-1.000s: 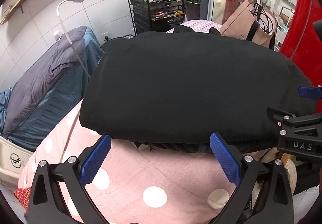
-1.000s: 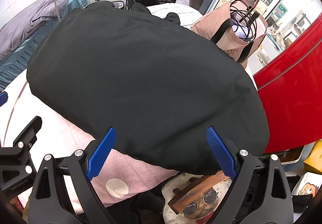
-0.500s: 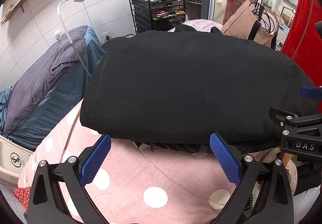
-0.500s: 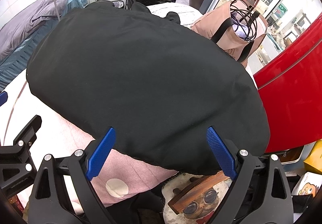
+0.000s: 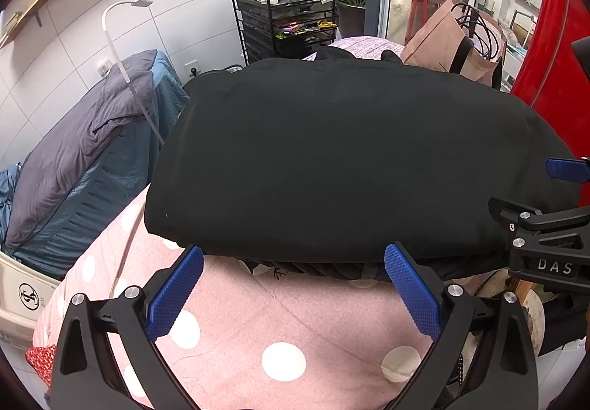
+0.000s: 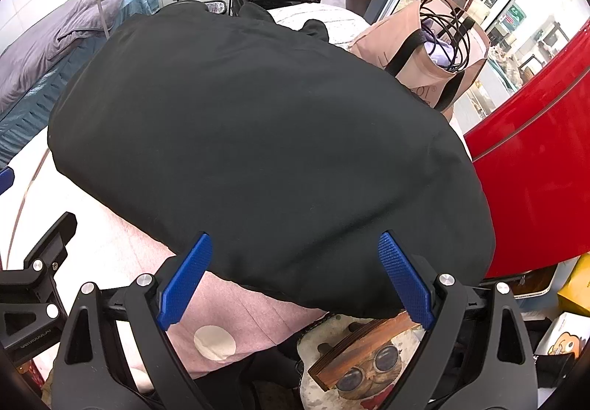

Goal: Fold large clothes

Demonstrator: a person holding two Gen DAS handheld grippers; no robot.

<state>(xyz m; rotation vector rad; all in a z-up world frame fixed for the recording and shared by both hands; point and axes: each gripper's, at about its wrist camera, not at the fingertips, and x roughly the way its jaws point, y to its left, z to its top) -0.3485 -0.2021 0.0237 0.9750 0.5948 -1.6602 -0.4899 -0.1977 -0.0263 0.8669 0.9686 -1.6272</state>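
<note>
Left wrist view: black garment (image 5: 332, 159) lies folded on the pink dotted cover (image 5: 280, 329)
My left gripper (image 5: 295, 284) and right gripper (image 6: 295, 273) both stand wide, holding nothing, at its near edge; folding looks nearly done, perhaps one more fold left, its long axis running left to right across me

Both wrist cams sit low and close, looking forward past their own fingers; each frames the same black garment (image 5: 332, 159) (image 6: 265, 159), left cam from further left.
</note>
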